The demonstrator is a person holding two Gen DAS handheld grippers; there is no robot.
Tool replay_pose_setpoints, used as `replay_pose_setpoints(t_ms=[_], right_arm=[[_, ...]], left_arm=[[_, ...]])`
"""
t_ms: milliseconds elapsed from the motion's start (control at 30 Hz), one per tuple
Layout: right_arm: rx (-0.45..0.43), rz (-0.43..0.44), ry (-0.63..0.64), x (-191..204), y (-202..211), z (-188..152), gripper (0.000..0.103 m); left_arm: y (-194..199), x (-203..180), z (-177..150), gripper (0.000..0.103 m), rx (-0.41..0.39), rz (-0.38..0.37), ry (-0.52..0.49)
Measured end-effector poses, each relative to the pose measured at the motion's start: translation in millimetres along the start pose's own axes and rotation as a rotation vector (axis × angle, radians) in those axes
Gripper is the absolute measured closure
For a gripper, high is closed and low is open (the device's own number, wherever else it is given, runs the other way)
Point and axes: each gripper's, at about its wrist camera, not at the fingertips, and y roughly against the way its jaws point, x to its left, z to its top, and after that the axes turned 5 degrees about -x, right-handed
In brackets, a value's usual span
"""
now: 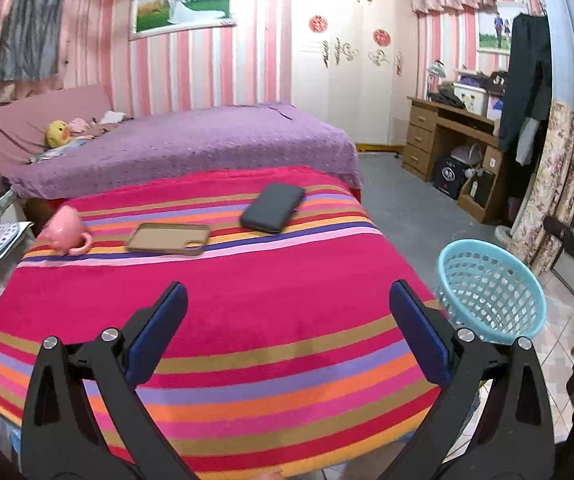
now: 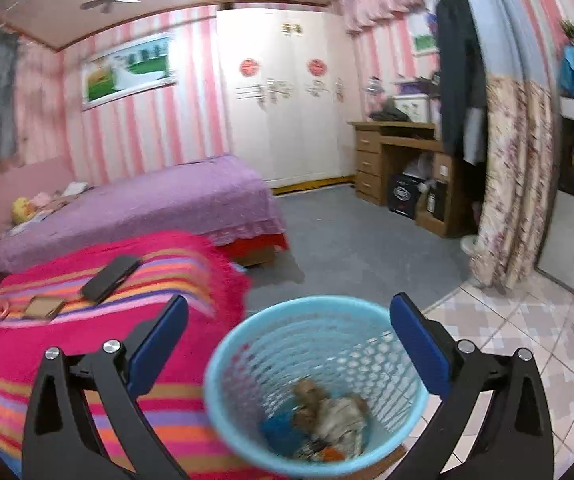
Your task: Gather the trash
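Observation:
A light blue mesh basket (image 2: 247, 364) stands on the floor beside the striped table and holds crumpled trash (image 2: 327, 416): brownish paper, a blue piece and an orange bit. My right gripper (image 2: 289, 344) is open and empty, hovering right above the basket's mouth. The basket also shows in the left wrist view (image 1: 491, 288), to the right of the table. My left gripper (image 1: 287, 328) is open and empty above the near part of the striped tablecloth (image 1: 247, 320).
On the cloth lie a black phone (image 1: 273, 213), a brown phone case (image 1: 169, 239) and a tipped pink mug (image 1: 65, 232). A purple bed (image 1: 191, 144) lies behind, a wooden desk (image 1: 447, 140) at right, grey carpet and tiled floor (image 2: 507, 320).

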Motion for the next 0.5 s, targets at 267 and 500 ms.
replay_pose_setpoints(t_ms=[267, 500], right_arm=[[0.035, 0.121, 0.053, 66, 54, -54, 0.005], [0.03, 0.194, 0.146, 101, 67, -77, 0.005]], left_arm=[[37, 31, -45, 0.005, -0.022, 0.026, -0.009], [41, 44, -68, 0.005, -0.033, 0.055, 0.0]])
